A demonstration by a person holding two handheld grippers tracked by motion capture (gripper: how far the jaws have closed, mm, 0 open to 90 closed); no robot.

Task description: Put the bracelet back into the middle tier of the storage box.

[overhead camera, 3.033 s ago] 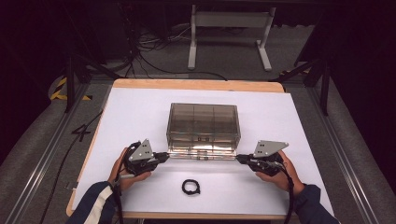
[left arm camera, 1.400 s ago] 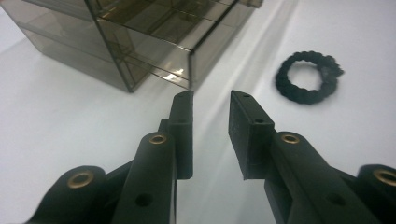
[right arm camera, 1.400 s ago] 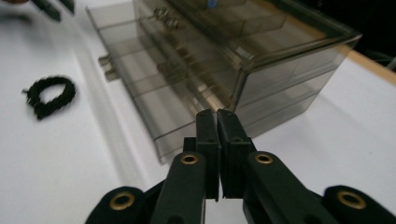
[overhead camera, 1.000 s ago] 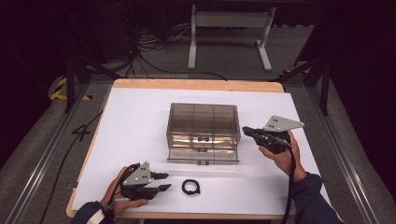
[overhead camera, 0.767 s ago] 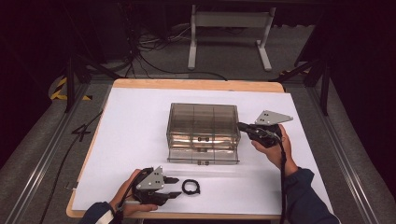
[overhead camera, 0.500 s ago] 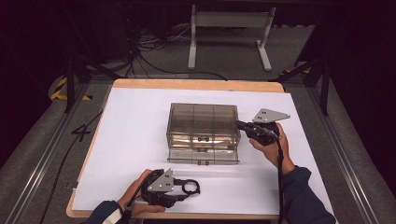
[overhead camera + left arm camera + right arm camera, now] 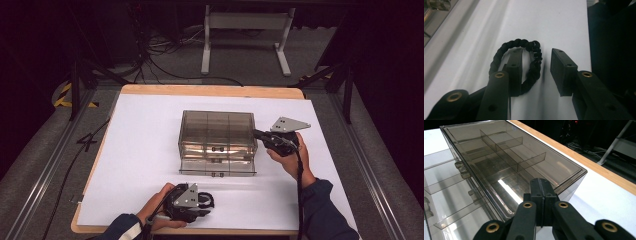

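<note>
High view. A white-covered table (image 7: 150, 130) bears a smoked clear drawer cabinet (image 7: 217, 131) near its middle, the lowest drawer (image 7: 218, 167) pulled out toward the person. The left gripper (image 7: 202, 202) lies low at the near edge, in the person's left hand (image 7: 155, 210); a black braided bracelet (image 7: 206, 199) shows at its tips. The right gripper (image 7: 256, 134), held in the right hand (image 7: 287, 155), has its tips against the cabinet's right end (grey plate on top).

Left gripper view. The bracelet (image 7: 519, 60) lies flat on the white surface as a closed loop. One finger (image 7: 514, 67) stands inside the loop, the other finger (image 7: 562, 70) outside it, so the clasp side of the braid sits between them. The jaws are apart and have just been closing; the outer pad is clear of the braid, nothing clamped.

Right gripper view. The right gripper (image 7: 541, 185) has its jaws pressed together, empty, resting at the cabinet's top edge (image 7: 564, 183). Partitions show through the lid; drawers (image 7: 451, 192) step out at the left.
</note>
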